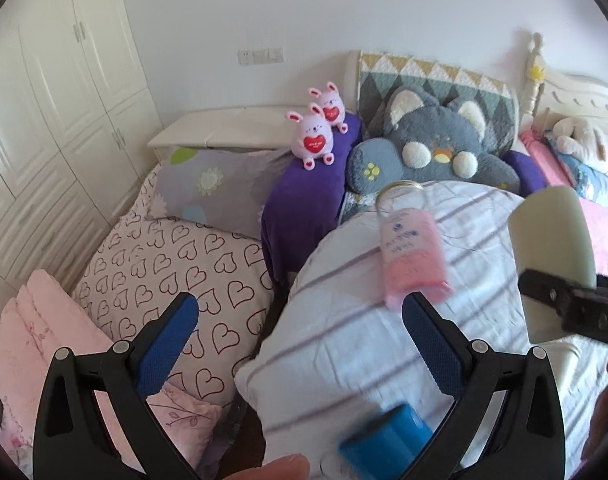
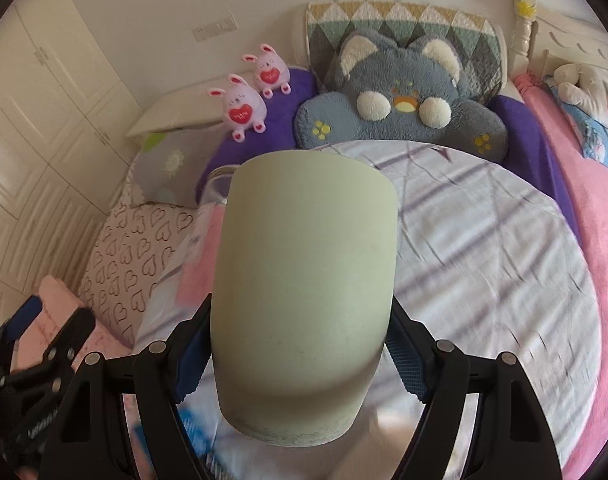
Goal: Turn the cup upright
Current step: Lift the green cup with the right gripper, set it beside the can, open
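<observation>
A pale green cup (image 2: 304, 280) fills the middle of the right wrist view, its base near the camera and its wider end pointing away. My right gripper (image 2: 300, 344) is shut on it, blue pads pressed to both sides. In the left wrist view the same cup (image 1: 552, 232) shows at the right edge, held above the striped white round cushion (image 1: 364, 340). My left gripper (image 1: 300, 316) is open and empty over the cushion's left edge; it also shows in the right wrist view (image 2: 36, 328).
A clear pink-labelled glass (image 1: 410, 248) lies on its side on the cushion. A blue object (image 1: 384, 440) lies near the front. Heart-print pillows (image 1: 176, 272), a grey cat plush (image 1: 432, 148), two bunny toys (image 1: 316, 136), a purple blanket and wardrobe surround the bed.
</observation>
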`<state>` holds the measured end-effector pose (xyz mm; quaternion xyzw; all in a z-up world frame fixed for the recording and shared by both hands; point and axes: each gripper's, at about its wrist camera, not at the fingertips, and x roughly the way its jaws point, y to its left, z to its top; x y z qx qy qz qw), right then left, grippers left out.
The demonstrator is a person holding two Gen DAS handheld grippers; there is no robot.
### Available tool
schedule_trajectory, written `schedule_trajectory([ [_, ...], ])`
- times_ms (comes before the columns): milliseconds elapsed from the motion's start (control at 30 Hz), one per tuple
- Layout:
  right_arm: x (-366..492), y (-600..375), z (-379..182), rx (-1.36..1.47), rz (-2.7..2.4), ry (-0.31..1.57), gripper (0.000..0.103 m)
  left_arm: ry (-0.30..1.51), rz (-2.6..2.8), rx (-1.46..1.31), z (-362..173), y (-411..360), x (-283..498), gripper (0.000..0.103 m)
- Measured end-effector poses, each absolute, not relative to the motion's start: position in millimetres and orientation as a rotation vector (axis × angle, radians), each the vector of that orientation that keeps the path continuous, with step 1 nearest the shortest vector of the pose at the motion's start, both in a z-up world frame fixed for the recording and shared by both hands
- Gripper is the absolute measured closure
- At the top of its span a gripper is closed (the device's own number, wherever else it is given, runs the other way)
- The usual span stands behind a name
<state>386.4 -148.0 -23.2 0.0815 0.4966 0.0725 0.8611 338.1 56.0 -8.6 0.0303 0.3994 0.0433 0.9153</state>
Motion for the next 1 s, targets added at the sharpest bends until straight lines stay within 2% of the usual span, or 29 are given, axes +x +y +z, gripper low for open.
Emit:
schedule_trajectory([
  [267, 282.2, -167.6, -17.7, 0.201, 0.138, 1.017, 0.025, 0.816, 0.030, 0.104, -5.6, 27.7, 249.1, 0.000],
  [567, 187.5, -179.2, -48.6, 0.262, 0.118, 1.037, 0.025, 0.853, 0.007, 0.150, -28.5, 12.0, 166.0, 0.000],
  [867, 162.0, -164.3, -107.1, 0.273, 0.113, 1.090, 0.025, 0.859, 0.040, 0.164, -41.4, 19.8, 126.4, 0.000],
  [1000, 164.4, -162.9, -110.9, 0.254, 0.102, 1.061, 0.024, 0.859, 0.049, 0.171, -41.3, 23.0, 118.1, 0.000],
])
